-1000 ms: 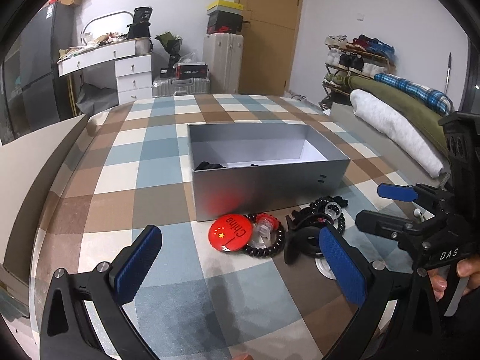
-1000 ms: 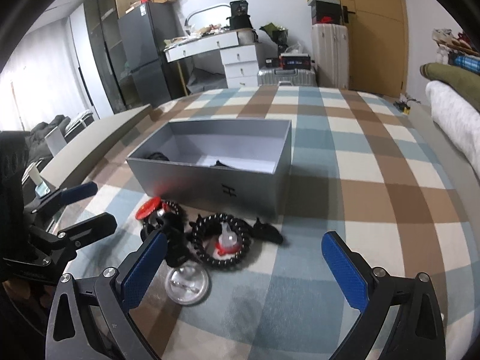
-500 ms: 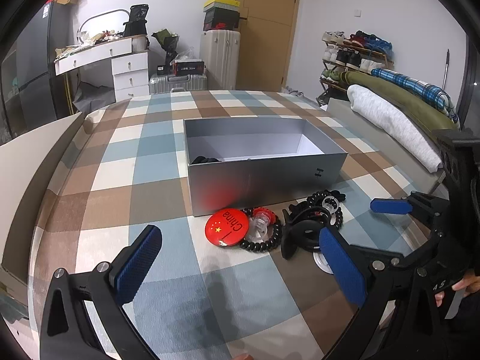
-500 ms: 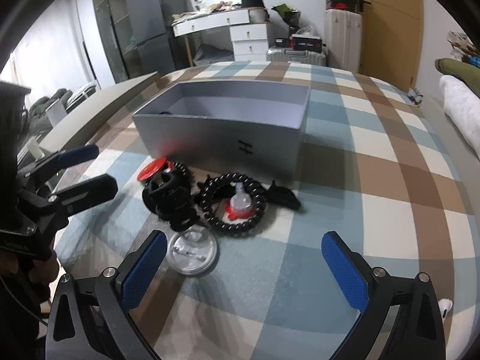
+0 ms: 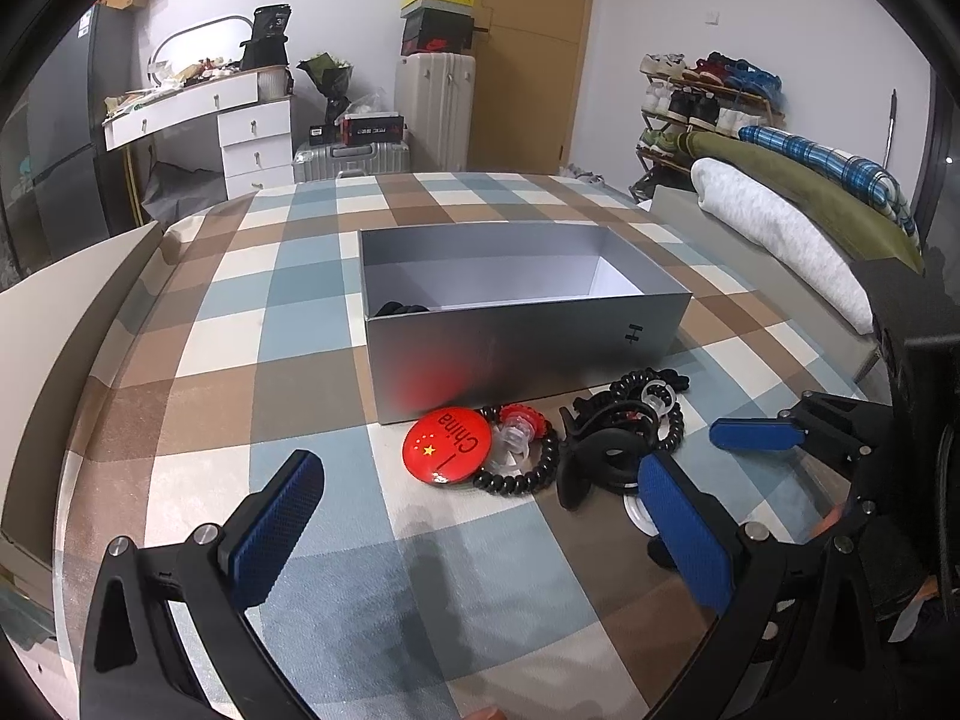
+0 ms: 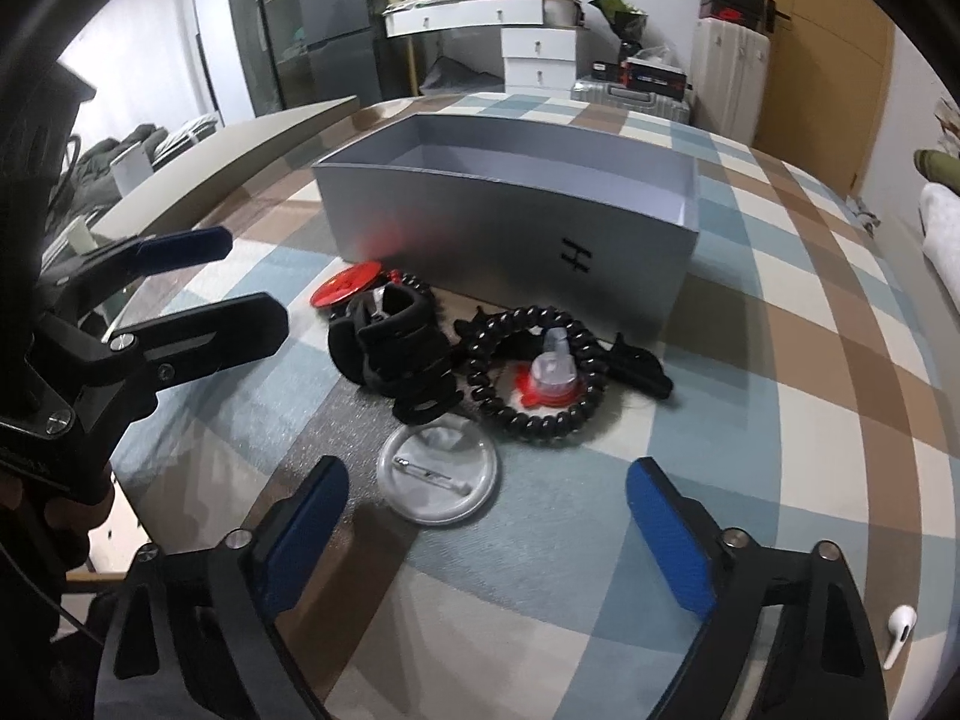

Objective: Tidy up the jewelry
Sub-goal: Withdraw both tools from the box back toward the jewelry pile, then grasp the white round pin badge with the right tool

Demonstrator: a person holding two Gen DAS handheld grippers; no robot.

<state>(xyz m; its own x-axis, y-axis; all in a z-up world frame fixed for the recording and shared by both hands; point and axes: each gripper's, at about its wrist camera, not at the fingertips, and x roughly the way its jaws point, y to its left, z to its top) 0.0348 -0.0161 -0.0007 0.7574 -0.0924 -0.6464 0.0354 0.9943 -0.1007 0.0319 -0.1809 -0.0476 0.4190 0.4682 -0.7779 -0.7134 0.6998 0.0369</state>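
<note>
Both my grippers hang spread wide and empty: my left gripper (image 5: 480, 528) before the red badge (image 5: 449, 447), my right gripper (image 6: 486, 531) over the clear badge (image 6: 438, 483). The coiled black bands (image 6: 537, 378) and black clip (image 6: 396, 354) lie just before the grey box (image 6: 510, 228) on the checked cloth (image 6: 780, 360).

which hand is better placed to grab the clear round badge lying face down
Right. The right gripper is open with the clear badge lying just ahead between its fingers. The left gripper is open too but faces the red badge.
</note>
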